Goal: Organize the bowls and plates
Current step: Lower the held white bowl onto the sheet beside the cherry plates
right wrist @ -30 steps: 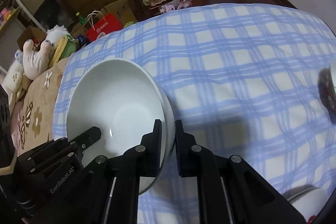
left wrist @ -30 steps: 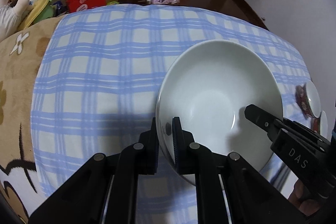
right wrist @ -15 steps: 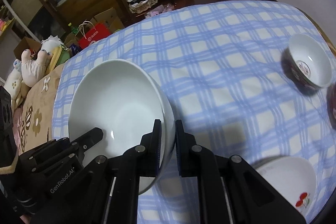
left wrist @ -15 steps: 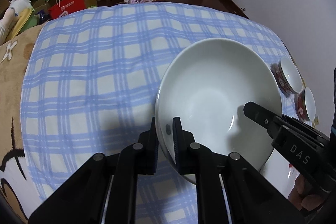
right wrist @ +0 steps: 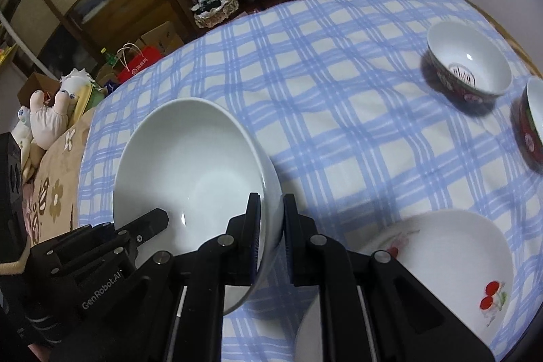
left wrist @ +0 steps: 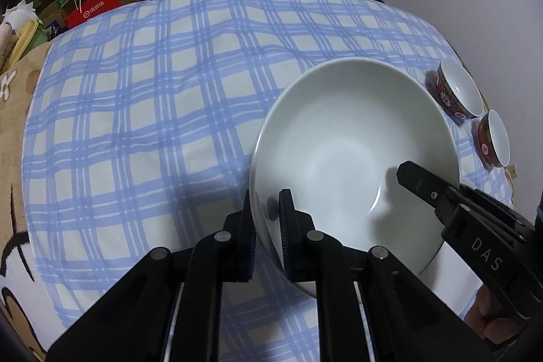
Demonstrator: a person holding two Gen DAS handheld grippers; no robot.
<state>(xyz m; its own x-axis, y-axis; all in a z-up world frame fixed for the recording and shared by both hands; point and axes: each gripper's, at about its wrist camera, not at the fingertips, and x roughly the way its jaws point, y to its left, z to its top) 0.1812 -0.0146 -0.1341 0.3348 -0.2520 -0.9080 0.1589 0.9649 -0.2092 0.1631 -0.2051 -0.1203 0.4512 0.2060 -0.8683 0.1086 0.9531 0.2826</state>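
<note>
Right now both hand-held grippers carry one large white bowl (left wrist: pixel 353 158) between them. The left hand-held gripper (left wrist: pixel 266 209) pinches the bowl's left rim, one finger outside the wall and one inside. The right hand-held gripper (right wrist: pixel 271 212) pinches the opposite rim the same way. The bowl sits tilted, and the shadow beneath it suggests it is clear of the blue checked cloth (right wrist: pixel 339 111), though I cannot tell for sure.

Whether that cloth covers a bed or a counter I cannot tell. It spreads wide and bare toward its far edge, with plenty of free room to the left of the bowl and beyond it. Its right edge is more crowded: two small red patterned bowls (right wrist: pixel 468 70) stand just beside each other near the wall. A white dish with a cherry print (right wrist: pixel 451 263) lies at the near right corner, just beside the right gripper's fingers. Past the left edge a tan flowered blanket (right wrist: pixel 51 202) begins, with a plush toy (right wrist: pixel 47 117) on it. Beyond the far edge stand a red paper bag (left wrist: pixel 93 9), cardboard boxes and wooden shelving.
</note>
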